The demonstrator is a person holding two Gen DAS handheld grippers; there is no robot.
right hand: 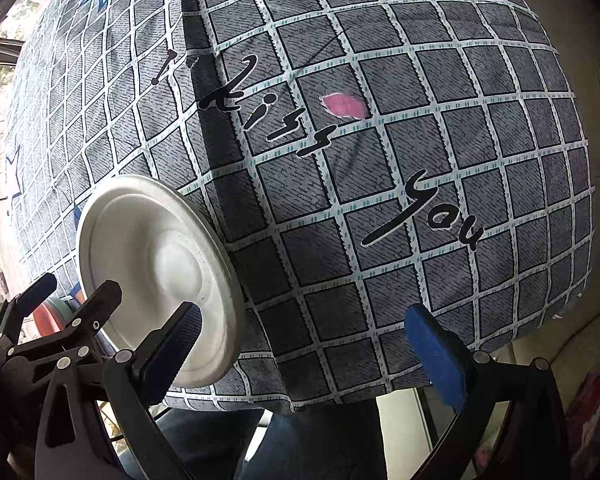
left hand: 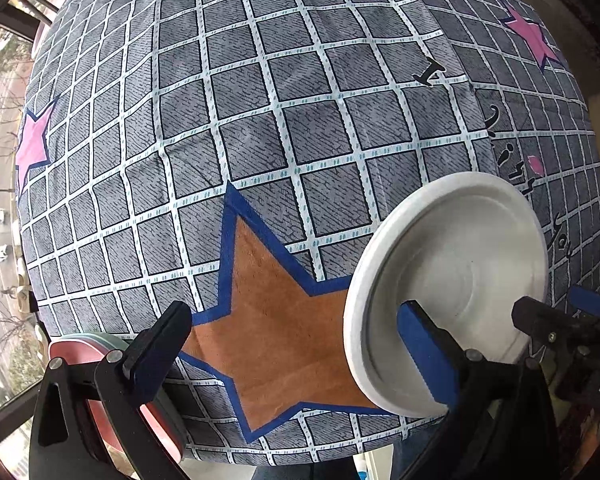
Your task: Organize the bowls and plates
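- Left gripper (left hand: 292,312): jaws spread wide, closed on nothing. Inner blue pad (left hand: 424,356) laid against the hollow eating face of the white plate (left hand: 460,264).
- Right gripper (right hand: 304,314): likewise wide open. Inner pad (right hand: 172,344) set against the plate's underside, beside the raised foot.
- Looks like a squeeze between the two inner pads rather than a true pinch by either claw. Cannot tell whether the rim also rests on the cloth.
- Plate up on edge, just over the near edge of the checked tablecloth (left hand: 300,100), beside the orange star (left hand: 272,320).
- Round, so no long axis. Disc plane running roughly along the fingers, away from the person and leaning a little. Eating face toward the left claw, foot toward the right.
- Stack of pink dishes (left hand: 80,350) low behind the left claw's outer finger, likely the place to go.
- To do it well: keep even inward pressure from both sides and move both claws together. Better still, close one claw over the rim before travelling.
- Tip flat, face up, only above the stack, then lower and ease apart.
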